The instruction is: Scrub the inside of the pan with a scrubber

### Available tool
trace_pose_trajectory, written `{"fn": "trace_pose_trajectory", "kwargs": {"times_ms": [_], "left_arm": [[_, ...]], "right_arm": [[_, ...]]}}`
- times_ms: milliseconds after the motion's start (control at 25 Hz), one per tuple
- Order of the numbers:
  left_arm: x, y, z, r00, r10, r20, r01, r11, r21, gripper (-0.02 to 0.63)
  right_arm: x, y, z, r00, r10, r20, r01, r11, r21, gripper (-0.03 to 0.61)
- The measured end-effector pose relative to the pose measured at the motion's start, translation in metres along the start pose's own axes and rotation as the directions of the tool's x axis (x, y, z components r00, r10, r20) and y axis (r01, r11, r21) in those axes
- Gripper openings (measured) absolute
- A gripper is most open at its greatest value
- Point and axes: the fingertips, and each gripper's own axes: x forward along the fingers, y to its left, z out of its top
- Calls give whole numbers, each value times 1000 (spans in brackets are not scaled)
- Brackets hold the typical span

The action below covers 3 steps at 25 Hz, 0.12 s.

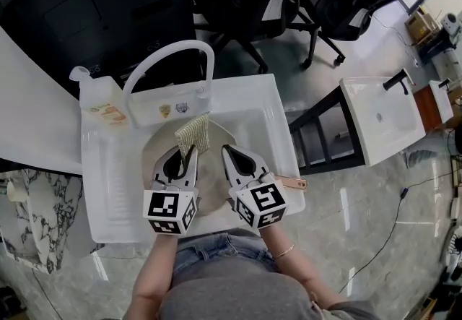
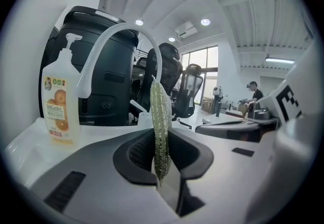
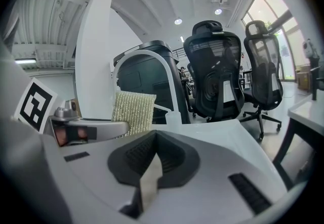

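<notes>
We look down on a person standing at a white sink [image 1: 108, 196], a gripper in each hand. The left gripper [image 1: 183, 160] is clamped on the lower edge of a yellow-green scrubber [image 1: 193, 134], which stands upright between its jaws and sticks out past their tips (in the left gripper view we see it edge-on, as a thin strip [image 2: 160, 132]). Just to its right, the right gripper [image 1: 237, 162] has its jaws pressed together with nothing between them. Both grippers hang over a round pan [image 1: 209, 192] lying in the sink directly beneath them, and its wooden handle [image 1: 292, 183] pokes out to the right of the right gripper. Ahead of the left gripper's tips arches a white faucet [image 1: 170, 58], with a soap bottle [image 1: 101, 105] to the faucet's left.
</notes>
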Motion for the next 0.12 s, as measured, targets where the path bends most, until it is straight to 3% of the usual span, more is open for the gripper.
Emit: {"fn": "trace_pose_trajectory", "kwargs": {"times_ms": [120], "left_arm": [[-2,0,-1,1000,5,-2,-5,1000,6,66]], "right_arm": [[-2,1,-1,1000,-1,4,1,1000,-3,8]]}}
